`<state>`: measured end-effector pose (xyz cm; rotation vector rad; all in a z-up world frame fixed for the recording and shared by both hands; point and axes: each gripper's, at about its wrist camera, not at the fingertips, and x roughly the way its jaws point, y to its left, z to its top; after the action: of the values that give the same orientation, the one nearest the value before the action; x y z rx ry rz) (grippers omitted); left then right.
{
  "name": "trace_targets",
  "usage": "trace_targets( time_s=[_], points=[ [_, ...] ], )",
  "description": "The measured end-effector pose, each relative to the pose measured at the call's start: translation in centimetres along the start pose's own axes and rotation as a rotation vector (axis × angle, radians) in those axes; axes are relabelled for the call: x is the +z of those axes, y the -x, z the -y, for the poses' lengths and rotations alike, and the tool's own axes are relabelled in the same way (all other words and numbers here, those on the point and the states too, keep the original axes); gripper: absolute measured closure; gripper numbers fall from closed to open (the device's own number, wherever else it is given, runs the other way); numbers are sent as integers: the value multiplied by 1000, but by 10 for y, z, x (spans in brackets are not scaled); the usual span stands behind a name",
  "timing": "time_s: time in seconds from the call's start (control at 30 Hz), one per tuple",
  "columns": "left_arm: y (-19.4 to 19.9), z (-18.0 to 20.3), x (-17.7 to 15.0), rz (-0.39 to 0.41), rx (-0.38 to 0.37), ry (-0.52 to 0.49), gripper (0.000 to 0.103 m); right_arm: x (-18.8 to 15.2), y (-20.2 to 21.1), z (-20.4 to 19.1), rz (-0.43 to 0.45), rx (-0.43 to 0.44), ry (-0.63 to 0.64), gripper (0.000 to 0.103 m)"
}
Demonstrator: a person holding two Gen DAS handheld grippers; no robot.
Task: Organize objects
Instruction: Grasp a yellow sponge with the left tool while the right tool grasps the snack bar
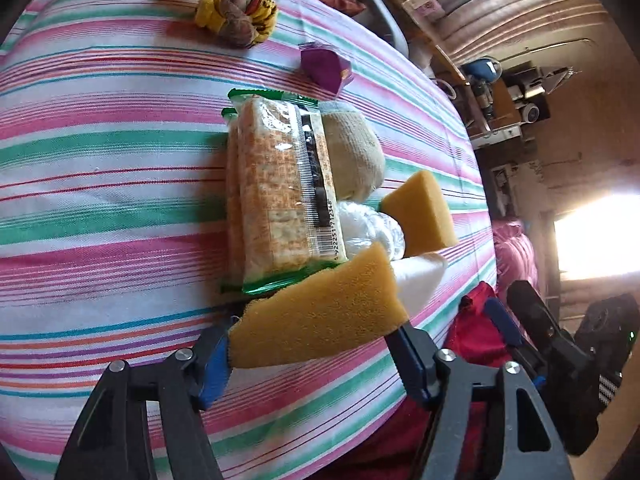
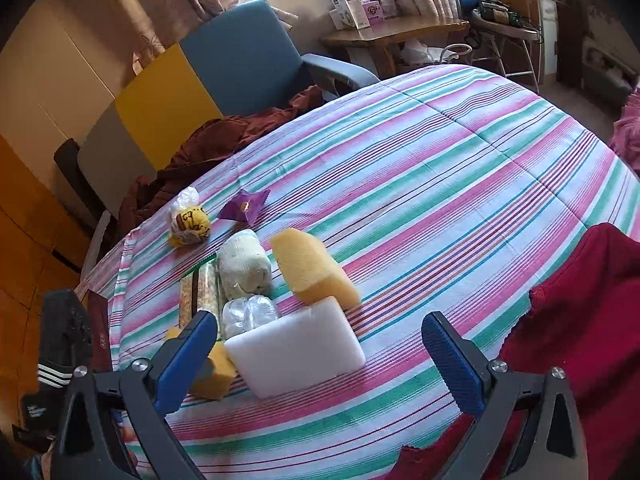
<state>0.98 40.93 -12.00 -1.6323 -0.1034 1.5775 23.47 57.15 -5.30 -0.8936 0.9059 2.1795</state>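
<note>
**Sorting small items on a striped bedspread: a cluster partly gathered, two pieces still apart**

*Left wrist view.* The left gripper point(image 1: 312, 344) has its fingers closed onto a yellow sponge point(image 1: 320, 316); both blue pads touch its ends, and the left end is visibly dented, so the sponge reads as pinched. It hangs just over the near edge of the striped bedspread point(image 1: 100, 184), touching the end of a cracker packet point(image 1: 276, 196). Beside the packet lie a rolled beige sock point(image 1: 356, 156), a clear plastic bundle point(image 1: 372, 232), a second yellow sponge point(image 1: 420, 216) and the corner of a white foam block point(image 1: 420, 280). Toward the far edge sit a purple wrapper point(image 1: 326, 66) and a yellow knotted cloth ball point(image 1: 236, 16), well apart from the cluster. The right gripper point(image 1: 520, 320) shows at the near right edge.

*Right wrist view.* The right gripper point(image 2: 328, 344) hovers with fingers spread wide and nothing between the pads; the white foam block point(image 2: 296, 352) lies on the cloth beyond them, untouched. Behind it are the plastic bundle point(image 2: 250, 312), sock point(image 2: 242, 264), second sponge point(image 2: 316, 268) and packet point(image 2: 198, 292). The pinched sponge point(image 2: 212, 376) peeks past the left finger.

*Progress.* Judged from the layout, most items are already grouped near the near edge; the held sponge awaits placing, and wrapper and cloth ball remain outside.

*Containers.* No bin, tray or box appears on the bedspread; only the packet, with its crackers, holds anything.
</note>
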Motion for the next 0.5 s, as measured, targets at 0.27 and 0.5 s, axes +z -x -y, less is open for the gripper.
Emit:
trace_targets(
  time_s=[0.27,0.5],
  points=[
    [40,-6,-19,62,20,-166,37,-7,-2,-27,0,92,111,0],
    [80,-38,-41,127,121,-270,37,-17,-17,-77,-61,127,248,8]
  ],
)
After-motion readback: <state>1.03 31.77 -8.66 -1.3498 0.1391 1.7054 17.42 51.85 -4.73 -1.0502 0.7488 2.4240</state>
